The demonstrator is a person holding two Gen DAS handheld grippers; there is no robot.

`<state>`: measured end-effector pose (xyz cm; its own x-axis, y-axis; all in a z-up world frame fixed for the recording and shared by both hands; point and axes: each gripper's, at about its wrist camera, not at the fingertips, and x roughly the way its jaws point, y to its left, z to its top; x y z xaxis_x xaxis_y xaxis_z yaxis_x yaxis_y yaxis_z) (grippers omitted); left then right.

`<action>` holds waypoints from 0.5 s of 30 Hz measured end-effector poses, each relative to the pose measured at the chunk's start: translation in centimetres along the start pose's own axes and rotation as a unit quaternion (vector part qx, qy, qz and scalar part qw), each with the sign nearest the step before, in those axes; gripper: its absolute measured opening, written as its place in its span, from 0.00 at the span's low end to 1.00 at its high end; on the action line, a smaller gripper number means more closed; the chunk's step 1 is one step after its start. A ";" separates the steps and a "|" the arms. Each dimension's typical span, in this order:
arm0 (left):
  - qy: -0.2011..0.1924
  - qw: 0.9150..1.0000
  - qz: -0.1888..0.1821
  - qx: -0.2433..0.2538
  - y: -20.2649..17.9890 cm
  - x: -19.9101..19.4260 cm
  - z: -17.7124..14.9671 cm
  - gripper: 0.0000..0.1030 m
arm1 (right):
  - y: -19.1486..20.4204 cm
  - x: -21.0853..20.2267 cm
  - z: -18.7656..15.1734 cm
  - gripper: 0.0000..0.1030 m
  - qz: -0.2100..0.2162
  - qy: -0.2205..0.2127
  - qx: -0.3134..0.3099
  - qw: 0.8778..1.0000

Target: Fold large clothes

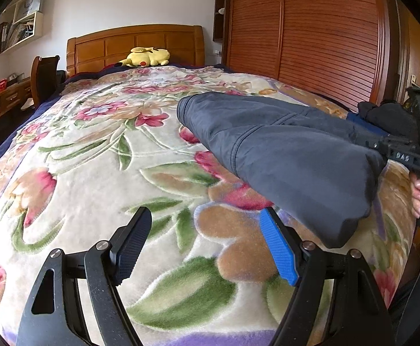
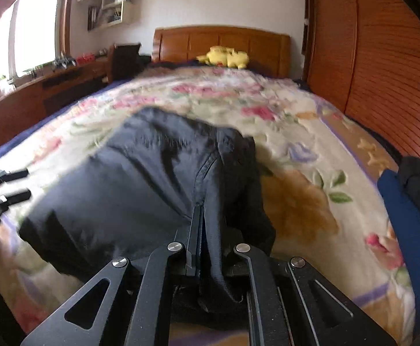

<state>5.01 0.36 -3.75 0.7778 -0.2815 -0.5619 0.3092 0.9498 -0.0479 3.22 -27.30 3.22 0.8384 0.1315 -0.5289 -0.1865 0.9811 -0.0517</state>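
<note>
Bed (image 1: 100, 155) with floral blanket: right hand-held gripper (image 2: 201, 239) pinching dark trousers (image 1: 282, 147), fold starting; left hand-held gripper (image 1: 204, 248) spread, empty. Next: grab opposite edge.

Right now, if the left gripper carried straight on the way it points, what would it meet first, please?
Probably the floral blanket: the open left gripper angles down at bare bedding. The dark garment lies to its right, though depth is hard to judge.

You have dark grey trousers (image 1: 282, 150) on a cream blanket (image 1: 94, 178) with pink flowers and green leaves; a yellow plush toy (image 1: 147, 57) by the orange-brown headboard (image 1: 134, 43).
</note>
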 end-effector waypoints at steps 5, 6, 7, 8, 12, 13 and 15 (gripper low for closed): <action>-0.006 1.000 -0.001 0.002 -0.7 -0.5 0.7 0.76 | 1.0 0.5 0.2 0.06 -0.006 -0.008 -0.006 1.000; -0.008 1.000 -0.004 0.002 -1.0 -0.6 0.9 0.76 | 0.9 0.5 0.1 0.06 -0.004 -0.009 -0.002 1.000; -0.010 1.000 -0.008 0.002 -1.2 -0.7 1.2 0.76 | 0.8 0.4 0.1 0.07 0.000 -0.011 0.004 1.000; -0.013 1.000 -0.011 0.004 -1.6 -0.8 1.6 0.76 | 0.7 0.4 0.1 0.08 0.006 -0.012 0.010 1.000; -0.025 0.999 -0.024 0.014 -3.2 -0.9 3.3 0.76 | -1.0 -0.2 -0.6 0.33 0.006 -0.015 0.032 0.999; -0.026 0.999 -0.026 0.017 -3.5 -0.9 3.6 0.76 | -1.5 -0.7 -0.7 0.44 0.003 -0.017 0.043 0.999; -0.027 0.999 -0.026 0.025 -4.1 -0.7 4.2 0.76 | -2.2 -2.1 -1.0 0.56 0.002 -0.028 0.057 0.998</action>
<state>5.52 -3.88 0.26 0.7874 -0.3393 -0.5147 0.3763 0.9259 -0.0347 1.37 -29.87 3.65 0.8656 0.1399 -0.4808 -0.1331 0.9899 0.0485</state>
